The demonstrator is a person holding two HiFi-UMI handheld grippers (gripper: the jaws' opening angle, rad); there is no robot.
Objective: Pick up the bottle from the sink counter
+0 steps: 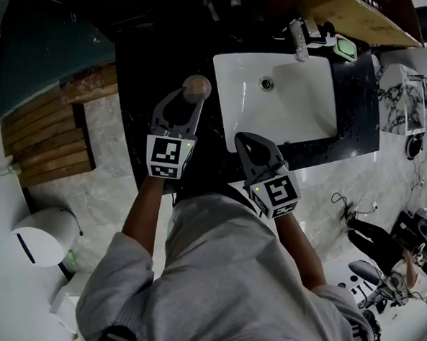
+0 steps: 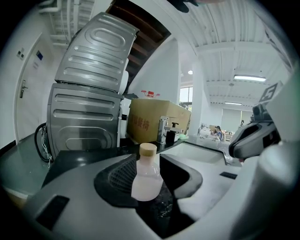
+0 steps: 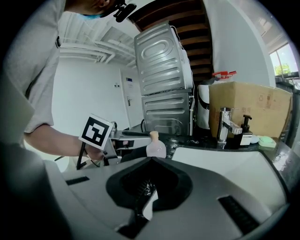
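A small clear bottle (image 1: 196,88) with a tan cap stands upright on the black sink counter (image 1: 139,77), left of the basin. My left gripper (image 1: 192,97) reaches round it, jaws open, one on each side. In the left gripper view the bottle (image 2: 147,176) stands between the dark pads (image 2: 117,180) of the left gripper (image 2: 157,187); I see no squeeze on it. My right gripper (image 1: 246,139) hovers over the counter's front edge, jaws together and holding nothing. The right gripper view looks along the right gripper (image 3: 147,187) to the bottle (image 3: 155,146) and the left gripper (image 3: 123,140) beyond.
A white basin (image 1: 297,125) fills the counter's right part, with a chrome tap (image 1: 299,38), a green soap dish (image 1: 345,48) and a cardboard box (image 1: 362,6) behind it. A grey washing machine (image 2: 89,93) stands beyond the counter. Wooden slats (image 1: 45,133) and a white bin (image 1: 44,234) lie left.
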